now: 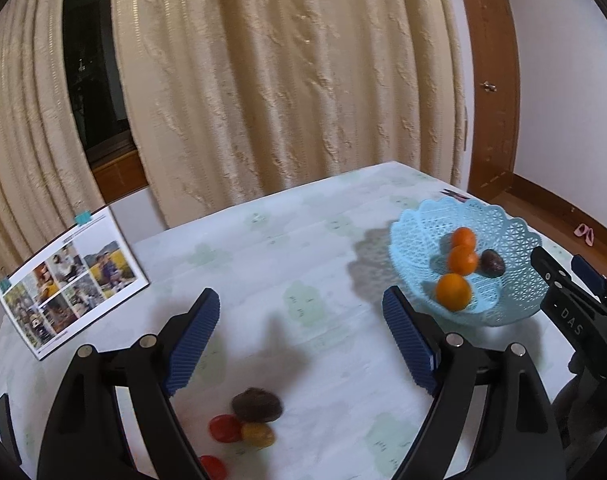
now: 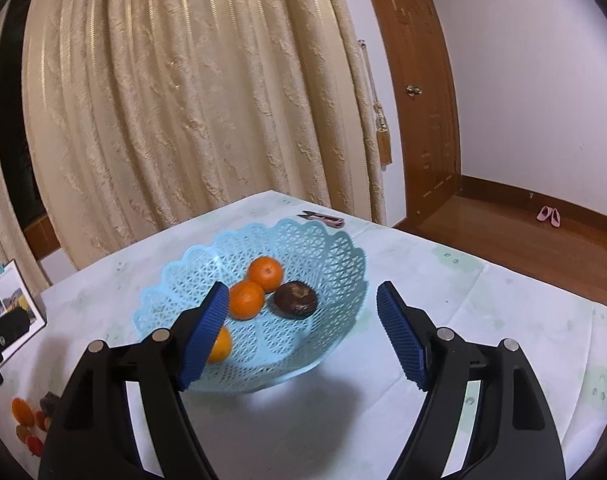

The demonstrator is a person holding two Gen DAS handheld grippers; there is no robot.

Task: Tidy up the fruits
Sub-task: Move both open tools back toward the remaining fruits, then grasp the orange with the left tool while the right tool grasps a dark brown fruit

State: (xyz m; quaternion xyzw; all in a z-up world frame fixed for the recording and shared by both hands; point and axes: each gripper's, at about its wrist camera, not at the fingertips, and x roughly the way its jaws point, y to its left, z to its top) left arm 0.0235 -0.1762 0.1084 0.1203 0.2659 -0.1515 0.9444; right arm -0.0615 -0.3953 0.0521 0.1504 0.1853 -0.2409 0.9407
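A light-blue lattice basket sits on the table and holds three oranges and a dark brown fruit. On the cloth lie a dark brown fruit, a yellow one and two red ones. My left gripper is open and empty above these loose fruits. My right gripper is open and empty over the basket's near rim; it also shows in the left wrist view. The loose fruits show at the right wrist view's lower left.
A photo booklet stands at the table's left. Small pink snips lie behind the basket. Cream curtains hang behind the table, a wooden door is at the right, and pink slippers lie on the floor.
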